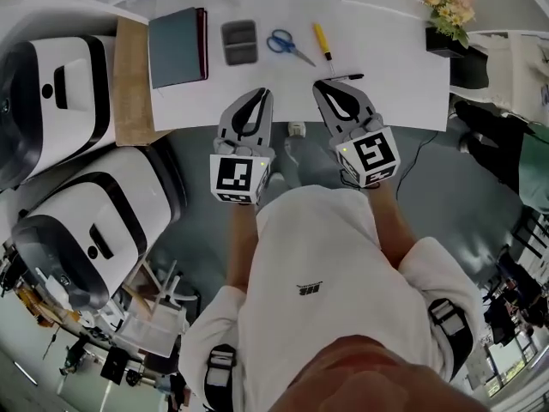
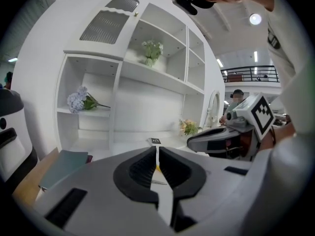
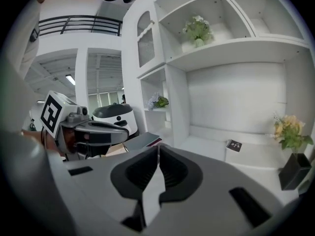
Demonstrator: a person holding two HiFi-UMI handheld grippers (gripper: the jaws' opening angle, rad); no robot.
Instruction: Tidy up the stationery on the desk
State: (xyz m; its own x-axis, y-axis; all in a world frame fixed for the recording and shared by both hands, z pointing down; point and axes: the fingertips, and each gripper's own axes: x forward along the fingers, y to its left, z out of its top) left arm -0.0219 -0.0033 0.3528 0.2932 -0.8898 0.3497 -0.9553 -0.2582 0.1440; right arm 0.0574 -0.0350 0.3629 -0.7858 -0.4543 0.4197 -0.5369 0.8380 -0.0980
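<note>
Head view: pen [image 1: 344, 77] lies just beside closed fingers [image 1: 326, 94] of right gripper [image 1: 319, 83].

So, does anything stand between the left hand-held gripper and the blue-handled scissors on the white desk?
Nothing visible does. Only bare white desk lies between the shut left hand-held gripper and the blue-handled scissors; the rectangular grey case lies off to their left.

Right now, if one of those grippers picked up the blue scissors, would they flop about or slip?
Probably stiff: the blue scissors look like thin metal blades with plastic loops. Lying flat on the white desk, they shouldn't roll, but may be awkward to pinch. Gripped by one loop, the blades might swing open at the pivot.
</note>
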